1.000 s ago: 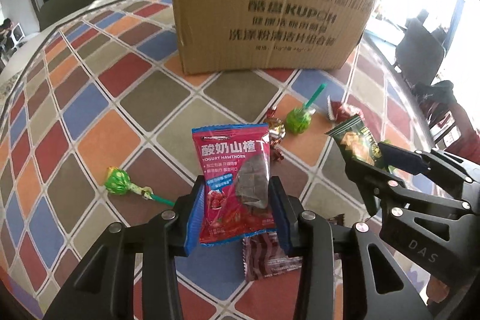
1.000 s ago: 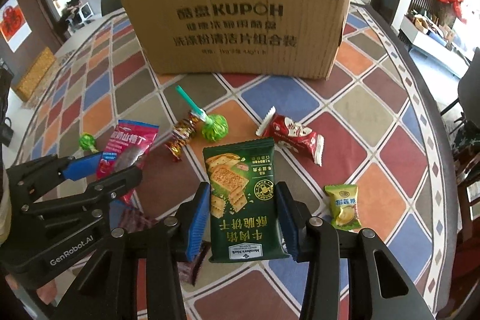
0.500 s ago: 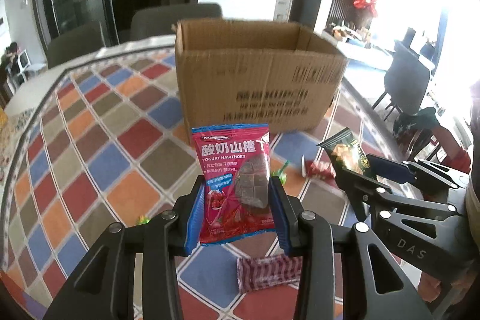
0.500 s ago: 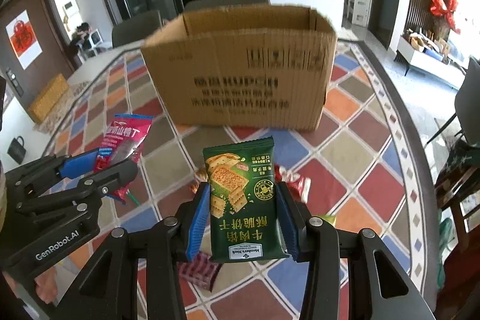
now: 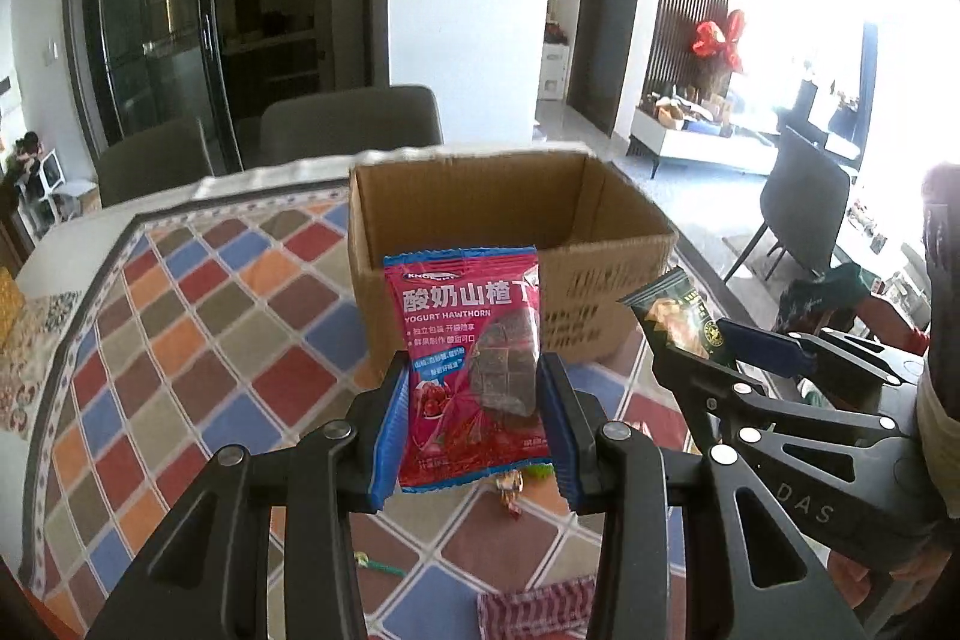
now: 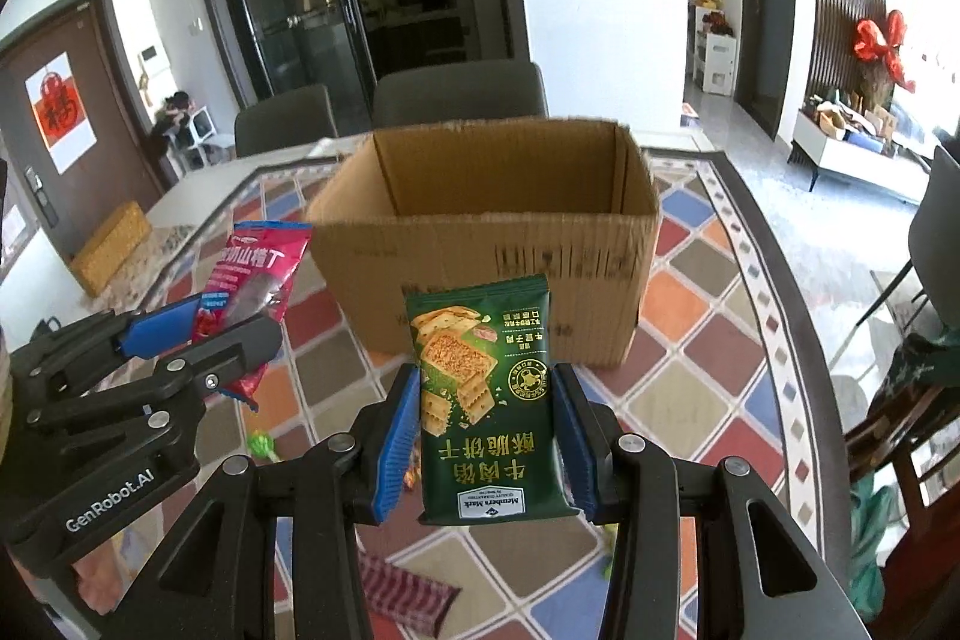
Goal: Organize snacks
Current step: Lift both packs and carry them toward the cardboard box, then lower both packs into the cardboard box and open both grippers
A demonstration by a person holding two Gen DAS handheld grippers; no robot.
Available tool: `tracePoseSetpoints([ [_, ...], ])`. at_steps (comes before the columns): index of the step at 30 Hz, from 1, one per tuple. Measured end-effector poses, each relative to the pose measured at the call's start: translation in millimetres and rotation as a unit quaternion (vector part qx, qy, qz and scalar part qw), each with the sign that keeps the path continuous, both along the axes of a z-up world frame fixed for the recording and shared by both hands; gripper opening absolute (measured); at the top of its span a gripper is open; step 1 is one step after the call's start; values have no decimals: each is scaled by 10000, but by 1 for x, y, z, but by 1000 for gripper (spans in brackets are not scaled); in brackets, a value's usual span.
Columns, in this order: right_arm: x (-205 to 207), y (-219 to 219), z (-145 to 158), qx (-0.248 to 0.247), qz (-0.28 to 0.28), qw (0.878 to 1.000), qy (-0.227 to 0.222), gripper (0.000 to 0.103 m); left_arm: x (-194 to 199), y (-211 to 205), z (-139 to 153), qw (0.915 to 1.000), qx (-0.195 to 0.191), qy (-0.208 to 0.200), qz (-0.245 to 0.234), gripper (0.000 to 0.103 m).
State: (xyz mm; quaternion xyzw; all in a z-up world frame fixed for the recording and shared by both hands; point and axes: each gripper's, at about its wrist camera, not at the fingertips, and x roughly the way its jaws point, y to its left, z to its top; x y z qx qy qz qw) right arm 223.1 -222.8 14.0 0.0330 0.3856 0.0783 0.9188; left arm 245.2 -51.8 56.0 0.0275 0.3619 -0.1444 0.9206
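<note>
My left gripper (image 5: pixel 474 424) is shut on a red yogurt hawthorn packet (image 5: pixel 471 370) and holds it upright above the table, in front of the open cardboard box (image 5: pixel 510 244). My right gripper (image 6: pixel 489 436) is shut on a green cracker packet (image 6: pixel 486 400) and holds it at about the same height, in front of the box (image 6: pixel 492 244). Each gripper shows in the other's view: the right one with the green packet (image 5: pixel 678 322), the left one with the red packet (image 6: pixel 252 280). What shows of the box's inside is bare cardboard.
On the chequered tablecloth (image 5: pixel 198 340) below lie small sweets (image 5: pixel 510 487), a green lollipop (image 6: pixel 261 445) and a dark red striped packet (image 6: pixel 408 592). Grey chairs (image 6: pixel 456 91) stand behind the table. The table's curved edge (image 6: pixel 774 280) runs at the right.
Both grippers have risen with their packets from just above the table to about the level of the box's rim, so the open top now shows. Both stay shut.
</note>
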Motion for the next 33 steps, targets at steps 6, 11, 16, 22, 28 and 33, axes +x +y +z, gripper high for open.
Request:
tracePoseSetpoints([
  [6,18,-3,16,65,-37,9998,-163,44,20,-1,13,10000,-73,-44,3,40],
  [11,38,-3,25,6,-66,9996,-272,44,40,-2,18,10000,-60,-14,12,40],
  [16,57,-4,31,-8,-62,9995,-318,44,62,-4,22,10000,-2,33,21,40],
  [22,81,-3,36,-14,-63,9994,-349,44,90,-5,22,9999,-1,161,8,40],
  [28,106,0,38,-99,-33,9995,-312,44,116,-7,20,9995,2,301,31,40],
  [33,125,1,36,-142,-15,9997,-214,44,134,-11,17,9993,31,364,18,40],
])
